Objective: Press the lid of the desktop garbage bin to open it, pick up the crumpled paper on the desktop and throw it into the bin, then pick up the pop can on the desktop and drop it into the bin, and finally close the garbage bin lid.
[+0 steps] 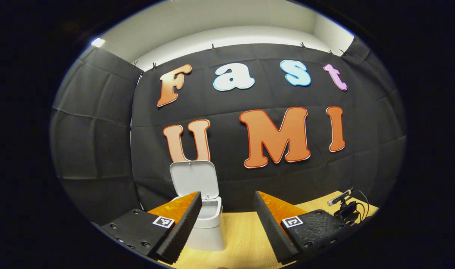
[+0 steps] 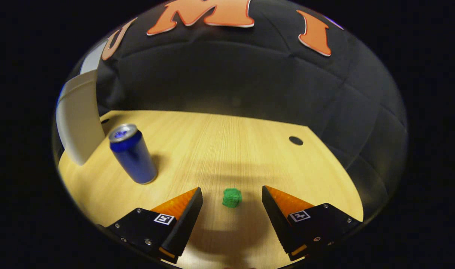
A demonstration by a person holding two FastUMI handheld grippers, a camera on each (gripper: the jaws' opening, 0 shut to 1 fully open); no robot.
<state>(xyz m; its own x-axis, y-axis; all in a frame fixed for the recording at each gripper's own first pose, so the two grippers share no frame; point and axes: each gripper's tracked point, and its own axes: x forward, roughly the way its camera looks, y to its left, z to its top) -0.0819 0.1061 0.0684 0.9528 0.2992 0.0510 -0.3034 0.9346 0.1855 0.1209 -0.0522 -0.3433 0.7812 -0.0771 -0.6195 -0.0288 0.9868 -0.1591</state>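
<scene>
Bin (image 1: 209, 220) lid (image 1: 194, 177) is already up, so it's paper time: the right gripper (image 2: 232, 209) has its fingers wide apart, with the green paper ball (image 2: 232, 197) on the table (image 2: 231, 149) just ahead between them. Next it probably needs to drop lower and squeeze. Left gripper (image 1: 227, 213) hangs spread too, and the can (image 2: 133, 154) waits beside the bin.

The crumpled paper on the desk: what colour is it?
Green. The crumpled paper shows best in the right gripper view, lying on the desk.

White bin (image 1: 209, 224) lid (image 1: 194, 177) up; green paper wad (image 2: 232, 197) on desk; blue can (image 2: 133, 154) upright.
</scene>
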